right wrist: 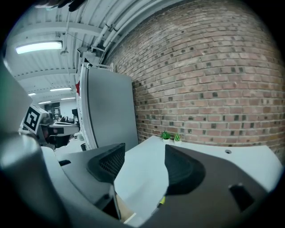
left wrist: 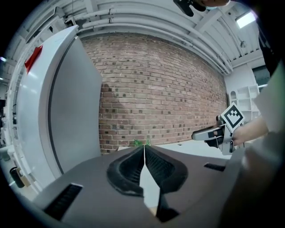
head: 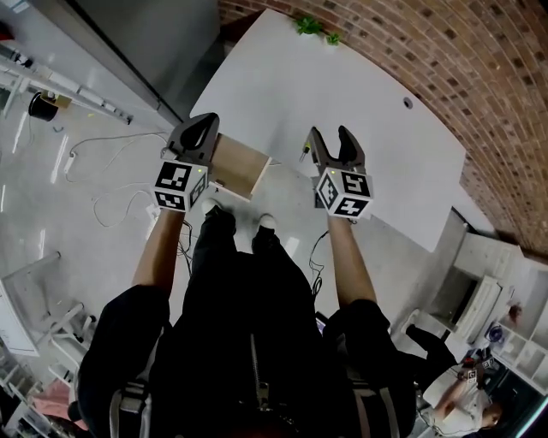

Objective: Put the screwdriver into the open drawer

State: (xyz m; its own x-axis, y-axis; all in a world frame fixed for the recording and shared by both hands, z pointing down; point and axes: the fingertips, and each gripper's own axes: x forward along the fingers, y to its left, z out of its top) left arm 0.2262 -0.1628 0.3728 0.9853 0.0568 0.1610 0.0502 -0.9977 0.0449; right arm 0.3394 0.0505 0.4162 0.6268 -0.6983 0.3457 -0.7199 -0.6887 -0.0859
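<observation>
A small wooden drawer unit [head: 240, 167] sits at the near edge of the white table [head: 360, 94]. The screwdriver [head: 304, 152] lies on the table just right of it; only a yellow bit of the screwdriver [right wrist: 162, 200] peeks out under the right jaw in the right gripper view. My left gripper [head: 199, 128] hovers over the unit's left side, jaws shut and empty; in its own view the left gripper [left wrist: 144, 148] shows its tips pressed together. My right gripper [head: 334, 141] hangs open over the screwdriver, and the right gripper [right wrist: 142, 156] holds nothing.
A brick wall [head: 411, 51] runs along the table's far side, with small green plants [head: 312, 26] at the far end. A tall grey cabinet [right wrist: 107, 111] stands left of the table. Cables [head: 111, 171] lie on the floor at left.
</observation>
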